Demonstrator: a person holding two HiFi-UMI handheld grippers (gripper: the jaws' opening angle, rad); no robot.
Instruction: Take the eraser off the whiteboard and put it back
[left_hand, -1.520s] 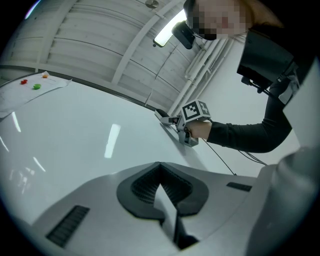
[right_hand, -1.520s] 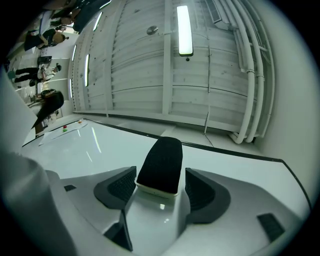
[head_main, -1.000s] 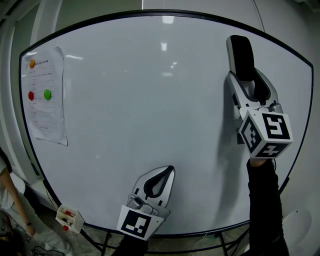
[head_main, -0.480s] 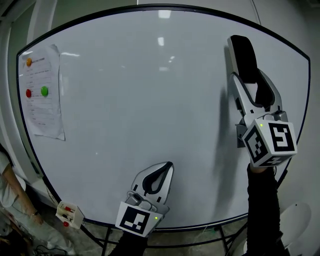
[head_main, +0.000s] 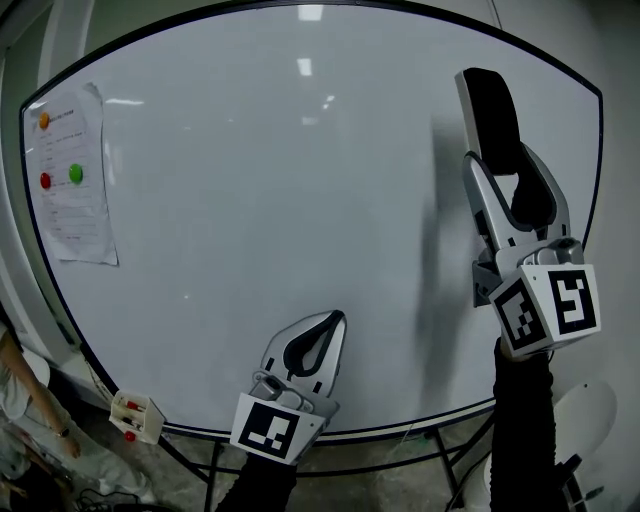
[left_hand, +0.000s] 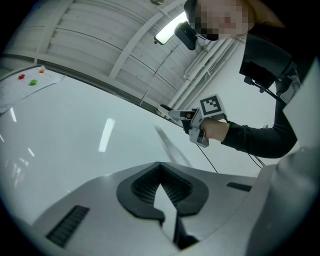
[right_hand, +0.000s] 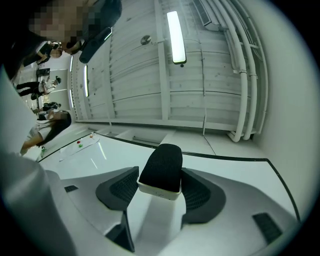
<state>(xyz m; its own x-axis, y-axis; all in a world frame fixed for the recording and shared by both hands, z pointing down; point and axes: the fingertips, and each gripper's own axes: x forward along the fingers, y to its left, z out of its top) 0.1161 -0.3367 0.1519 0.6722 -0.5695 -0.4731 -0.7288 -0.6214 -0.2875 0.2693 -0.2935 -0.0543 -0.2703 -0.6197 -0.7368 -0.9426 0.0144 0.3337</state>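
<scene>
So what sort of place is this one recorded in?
Probably an office or lab-style workroom: a big freestanding whiteboard, a paper sheet held up by coloured magnets, and a strip light with exposed pipes overhead.

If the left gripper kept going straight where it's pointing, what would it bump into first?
Probably the whiteboard. The left gripper aims at its bare surface, with nothing in between. How close it is, I can't tell.
</scene>
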